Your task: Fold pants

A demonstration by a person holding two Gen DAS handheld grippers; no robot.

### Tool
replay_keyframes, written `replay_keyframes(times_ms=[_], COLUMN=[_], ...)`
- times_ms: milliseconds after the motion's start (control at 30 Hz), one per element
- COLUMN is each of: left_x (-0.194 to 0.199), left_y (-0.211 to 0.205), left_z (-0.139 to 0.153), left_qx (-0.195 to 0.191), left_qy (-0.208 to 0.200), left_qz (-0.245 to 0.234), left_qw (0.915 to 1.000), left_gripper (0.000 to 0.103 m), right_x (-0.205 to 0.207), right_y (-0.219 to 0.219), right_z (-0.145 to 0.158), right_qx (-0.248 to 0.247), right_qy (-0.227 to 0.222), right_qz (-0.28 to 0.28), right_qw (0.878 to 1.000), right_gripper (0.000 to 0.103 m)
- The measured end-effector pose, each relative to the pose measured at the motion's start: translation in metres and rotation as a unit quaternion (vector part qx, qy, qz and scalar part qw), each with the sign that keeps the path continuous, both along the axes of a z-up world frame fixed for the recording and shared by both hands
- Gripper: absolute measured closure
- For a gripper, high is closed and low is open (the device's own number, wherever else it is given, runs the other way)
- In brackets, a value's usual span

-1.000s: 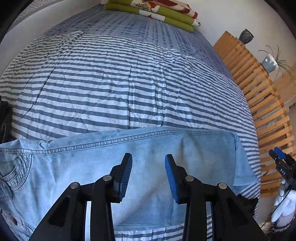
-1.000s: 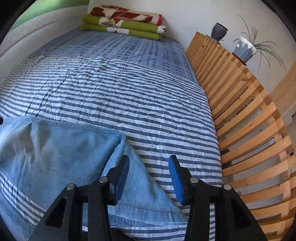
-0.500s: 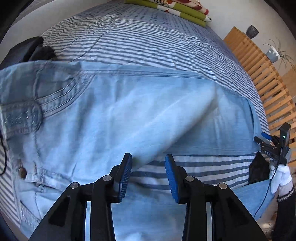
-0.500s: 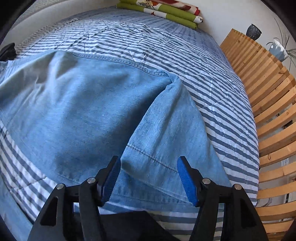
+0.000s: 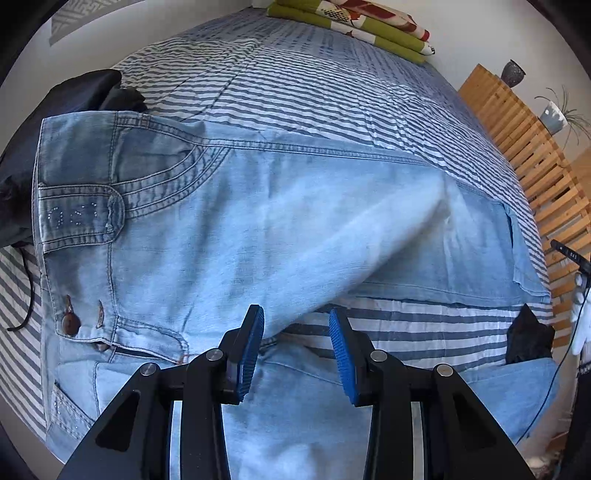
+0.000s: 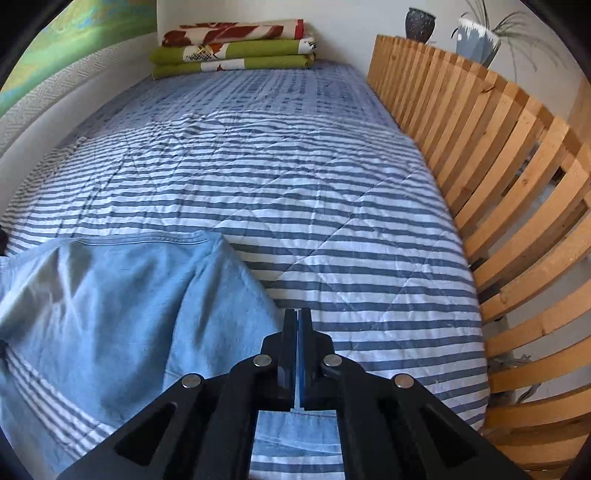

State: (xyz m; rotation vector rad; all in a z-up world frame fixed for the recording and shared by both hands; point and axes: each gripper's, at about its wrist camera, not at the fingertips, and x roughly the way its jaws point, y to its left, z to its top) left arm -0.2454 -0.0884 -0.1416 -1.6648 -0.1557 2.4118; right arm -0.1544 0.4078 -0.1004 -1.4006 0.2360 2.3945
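Pale blue denim pants (image 5: 236, 229) lie spread across the near part of a bed (image 5: 332, 96) covered in a quilt of grey-blue and white stripes, with diamond stitching. At the bed's left edge, a heap of dark, limp clothing (image 5: 55, 107) touches the waistband. Next comes the waist end of the pants: a curved pocket seam, a belt loop with tiny studs, brown buttons. The legs run rightwards toward the slatted wooden frame (image 6: 498, 184) along the bed's right edge. The far leg lies flat; a strip of quilt shows between it and the near leg, which reaches the bed's near edge.

The left gripper (image 5: 295, 350) hangs over the crotch area, its ribbed blue pads spread partway with nothing pinched between them. The right gripper (image 6: 297, 354) is near the leg ends, by the bed's near right corner; its pads are pressed together. A hem shows just below them, but whether any cloth is caught cannot be told.

At the far end of the bed sits a stack of folded green, red and white blankets (image 6: 236, 48). Beyond the frame stand a dark vase (image 6: 419, 20) and a potted plant (image 6: 476, 37).

The denim looks soft but fairly weighty and thick at seams; it should drape and slide little on the quilt. Hems and waistband seem the firmest places to grip.
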Motion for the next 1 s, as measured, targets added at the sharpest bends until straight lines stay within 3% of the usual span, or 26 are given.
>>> replay_keyframes(times_ms=[33, 100, 167, 267, 400, 433, 500, 567, 667, 733, 800, 833, 1000], left_x=[0.001, 0.000, 0.000, 0.000, 0.004, 0.006, 0.008, 0.009, 0.012, 0.013, 0.015, 0.018, 0.036], left_y=[0.003, 0.012, 0.017, 0.022, 0.027, 0.027, 0.027, 0.026, 0.023, 0.021, 0.022, 0.023, 0.022], left_z=[0.000, 0.000, -0.003, -0.007, -0.008, -0.006, -0.004, -0.002, 0.002, 0.005, 0.008, 0.010, 0.024], left_qx=[0.001, 0.005, 0.011, 0.015, 0.008, 0.005, 0.000, -0.005, -0.008, -0.001, 0.000, -0.002, -0.003], left_qy=[-0.001, -0.001, -0.004, -0.012, -0.014, -0.011, -0.007, -0.005, 0.002, 0.002, 0.002, 0.003, 0.019], left_qz=[-0.004, -0.008, -0.009, -0.009, -0.019, -0.020, -0.024, -0.027, -0.026, -0.024, -0.025, -0.026, -0.041], left_qw=[1.0000, 1.0000, 0.9999, 0.9998, 0.9997, 0.9997, 0.9997, 0.9996, 0.9996, 0.9997, 0.9997, 0.9996, 0.9990], left_gripper=[0.063, 0.063, 0.063, 0.063, 0.063, 0.063, 0.063, 0.063, 0.063, 0.063, 0.063, 0.063, 0.063], right_x=[-0.001, 0.000, 0.002, -0.003, -0.013, -0.013, -0.012, -0.009, -0.006, -0.009, -0.012, -0.011, 0.028], right_y=[-0.006, -0.033, -0.064, -0.091, -0.101, -0.100, -0.094, -0.081, -0.049, -0.008, 0.036, 0.049, 0.042], right_z=[-0.003, -0.014, -0.029, -0.060, -0.091, -0.089, -0.083, -0.069, -0.037, -0.015, 0.001, 0.007, 0.034], right_qx=[-0.020, -0.022, -0.021, -0.043, -0.018, -0.015, -0.014, -0.015, 0.021, 0.070, 0.118, 0.118, 0.096], right_qy=[-0.011, -0.032, -0.044, -0.069, -0.109, -0.106, -0.108, -0.102, -0.074, -0.055, -0.053, -0.056, -0.026], right_qz=[0.016, 0.063, 0.106, 0.132, 0.123, 0.124, 0.114, 0.100, 0.062, -0.018, -0.116, -0.133, -0.110], right_qw=[1.000, 0.997, 0.993, 0.988, 0.986, 0.987, 0.987, 0.990, 0.995, 0.996, 0.985, 0.982, 0.989], right_gripper=[0.097, 0.067, 0.056, 0.055, 0.055, 0.056, 0.093, 0.094, 0.095, 0.093, 0.060, 0.054, 0.053])
